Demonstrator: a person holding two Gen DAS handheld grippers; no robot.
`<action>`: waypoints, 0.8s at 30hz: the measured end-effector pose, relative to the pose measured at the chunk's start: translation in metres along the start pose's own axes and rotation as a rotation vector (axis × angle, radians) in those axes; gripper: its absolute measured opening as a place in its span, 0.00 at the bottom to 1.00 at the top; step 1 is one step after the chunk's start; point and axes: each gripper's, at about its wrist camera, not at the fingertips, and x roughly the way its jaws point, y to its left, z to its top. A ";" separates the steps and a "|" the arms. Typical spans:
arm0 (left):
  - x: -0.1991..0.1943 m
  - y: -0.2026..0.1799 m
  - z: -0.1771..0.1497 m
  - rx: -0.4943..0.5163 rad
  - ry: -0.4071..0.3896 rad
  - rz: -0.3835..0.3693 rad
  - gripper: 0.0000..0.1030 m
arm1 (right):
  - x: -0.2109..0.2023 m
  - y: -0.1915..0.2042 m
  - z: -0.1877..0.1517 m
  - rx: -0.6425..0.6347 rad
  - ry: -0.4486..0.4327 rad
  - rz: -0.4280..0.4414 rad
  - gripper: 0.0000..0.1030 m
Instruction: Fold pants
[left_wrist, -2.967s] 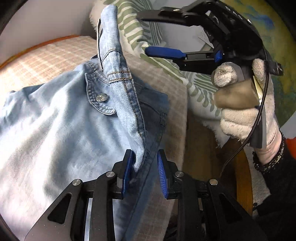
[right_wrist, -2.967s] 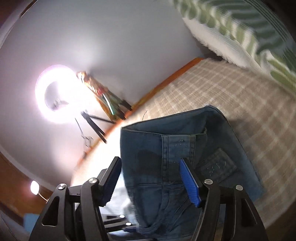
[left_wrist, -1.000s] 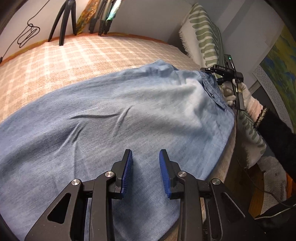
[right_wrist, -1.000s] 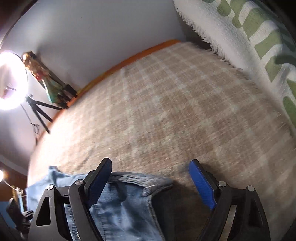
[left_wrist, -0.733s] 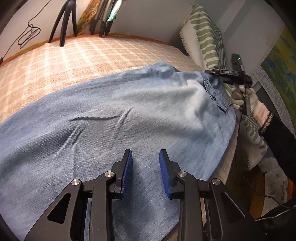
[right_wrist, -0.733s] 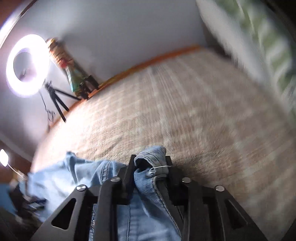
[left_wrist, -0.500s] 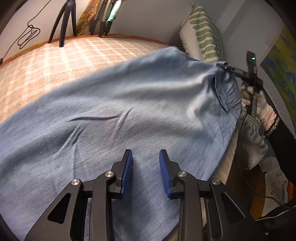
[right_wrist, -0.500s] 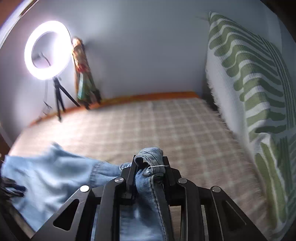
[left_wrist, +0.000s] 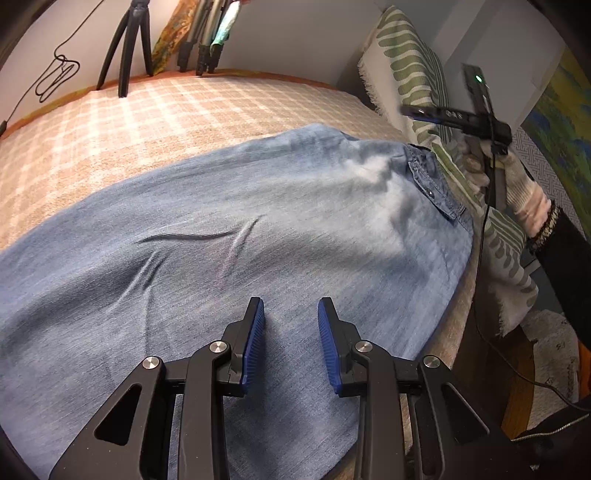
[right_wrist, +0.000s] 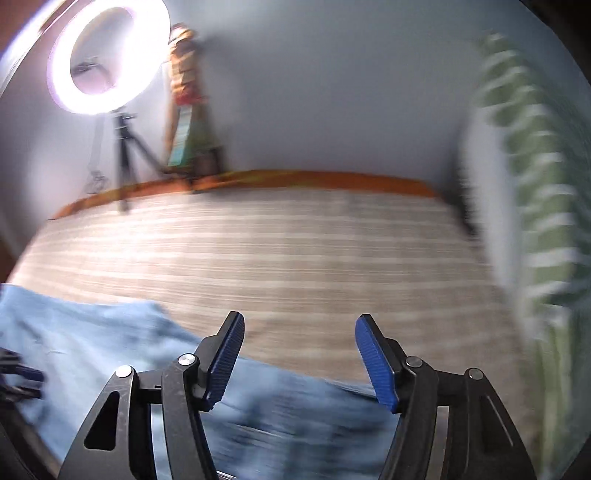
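Note:
Light blue denim pants (left_wrist: 229, 236) lie spread flat on the checked bed cover (left_wrist: 155, 118), waistband and pocket at the far right near the pillow. My left gripper (left_wrist: 291, 339) hovers just above the pants' near part, jaws a little apart and empty. My right gripper (right_wrist: 299, 354) is open wide and empty above the waistband end of the pants (right_wrist: 110, 343); this view is motion-blurred. The right gripper also shows in the left wrist view (left_wrist: 421, 110), held up in a gloved hand above the waistband.
A green-and-white patterned pillow (left_wrist: 417, 74) stands at the bed's right end. A lit ring light on a tripod (right_wrist: 99, 55) and other tripod legs (left_wrist: 125, 48) stand by the far wall. The bed's near right edge drops to a wooden frame (left_wrist: 517, 373).
My right gripper had closed on the waistband and lifted it; now it has opened, the waistband lies flat on the bed, and the gripper has risen. My left gripper has not moved.

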 end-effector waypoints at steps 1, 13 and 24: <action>0.000 0.000 0.000 0.002 0.000 0.001 0.27 | 0.009 0.007 0.003 0.007 0.019 0.057 0.63; -0.003 0.001 -0.001 0.003 0.005 -0.006 0.27 | 0.092 0.072 0.003 -0.036 0.267 0.324 0.13; -0.022 0.002 -0.005 -0.020 -0.026 0.022 0.27 | 0.086 0.091 0.019 -0.129 0.162 0.095 0.03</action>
